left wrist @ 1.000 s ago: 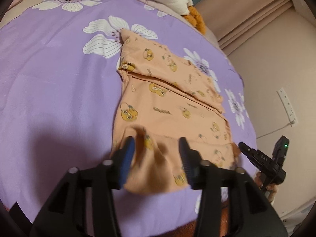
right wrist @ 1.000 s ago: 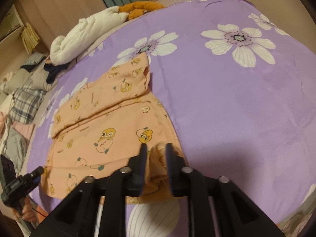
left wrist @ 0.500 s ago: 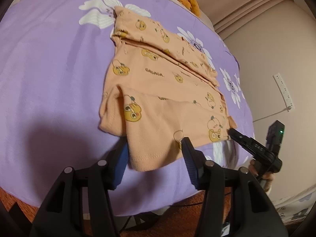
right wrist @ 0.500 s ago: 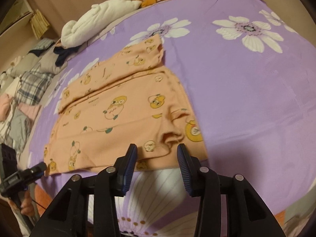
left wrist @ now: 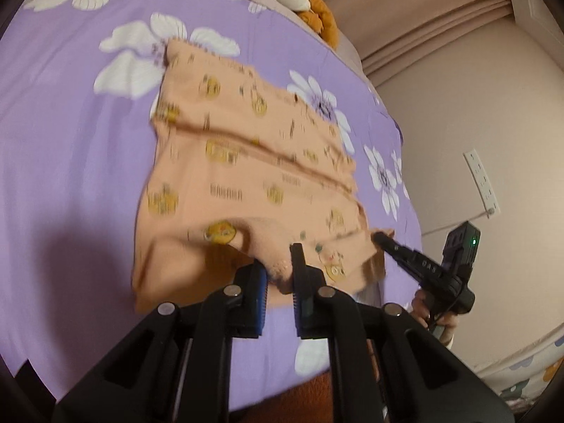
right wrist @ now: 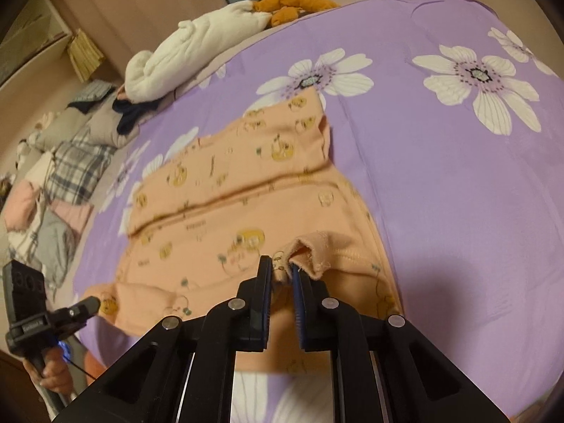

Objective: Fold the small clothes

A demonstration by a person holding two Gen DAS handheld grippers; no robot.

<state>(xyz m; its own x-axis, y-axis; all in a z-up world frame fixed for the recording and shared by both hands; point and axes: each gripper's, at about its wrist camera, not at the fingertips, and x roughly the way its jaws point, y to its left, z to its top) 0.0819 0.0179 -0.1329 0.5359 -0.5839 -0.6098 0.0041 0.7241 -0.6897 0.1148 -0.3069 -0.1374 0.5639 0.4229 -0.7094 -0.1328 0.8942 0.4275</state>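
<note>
A small peach garment with yellow cartoon prints lies on the purple flowered bedspread, partly folded along its length. My left gripper is shut on the garment's near edge and lifts it a little. In the right wrist view my right gripper is shut on the near hem of the same garment, which bunches up at the fingertips. The right gripper also shows in the left wrist view, and the left gripper in the right wrist view.
A white rolled blanket and an orange plush toy lie at the bed's far end. A pile of folded clothes sits at the left. A wall with a socket strip stands beyond the bed's right edge.
Both grippers were open half a second ago over the flat garment. Now both have shut on its near edge and raised it.
</note>
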